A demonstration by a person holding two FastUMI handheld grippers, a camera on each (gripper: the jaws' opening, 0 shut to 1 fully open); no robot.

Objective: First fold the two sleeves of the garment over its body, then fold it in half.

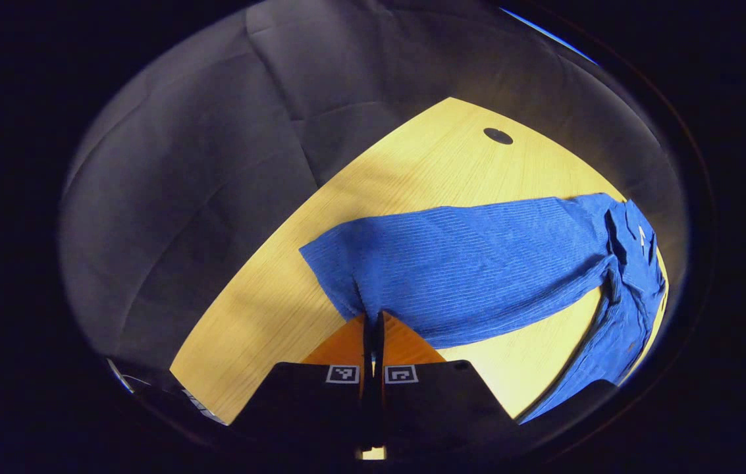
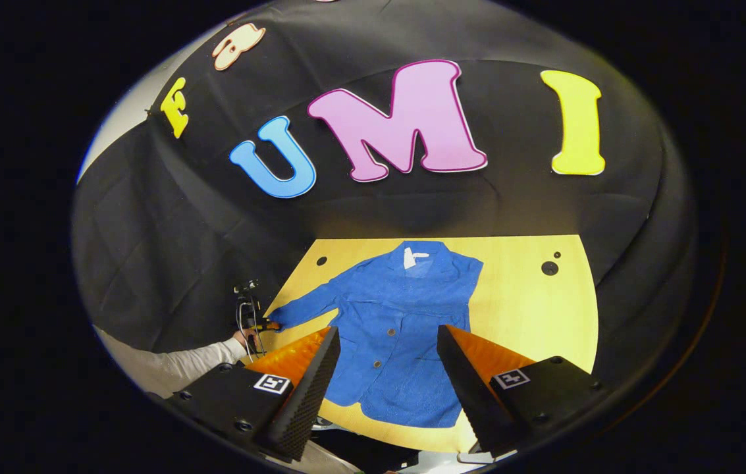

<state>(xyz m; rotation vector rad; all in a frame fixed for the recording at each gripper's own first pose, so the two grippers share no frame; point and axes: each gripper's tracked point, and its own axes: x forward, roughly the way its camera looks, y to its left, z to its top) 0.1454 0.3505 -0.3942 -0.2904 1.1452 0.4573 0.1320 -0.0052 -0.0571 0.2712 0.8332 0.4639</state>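
Note:
A blue jacket (image 2: 392, 309) lies flat and face up on the wooden table (image 2: 531, 303), collar at the far end. Its left sleeve (image 2: 303, 306) stretches out toward the table's left edge. There a hand holds my left gripper (image 2: 266, 324) at the cuff. In the left gripper view that gripper (image 1: 373, 319) is shut on the end of the sleeve (image 1: 465, 263), which runs away to the jacket body (image 1: 633, 276). My right gripper (image 2: 389, 342) hangs open above the jacket's lower half, touching nothing.
The table (image 1: 412, 171) has a round cable hole (image 1: 498, 136) near its far edge; in the right gripper view holes (image 2: 549, 268) sit at both far corners. Black cloth walls stand close behind and left. A person's pale sleeve (image 2: 195, 362) reaches in from the left.

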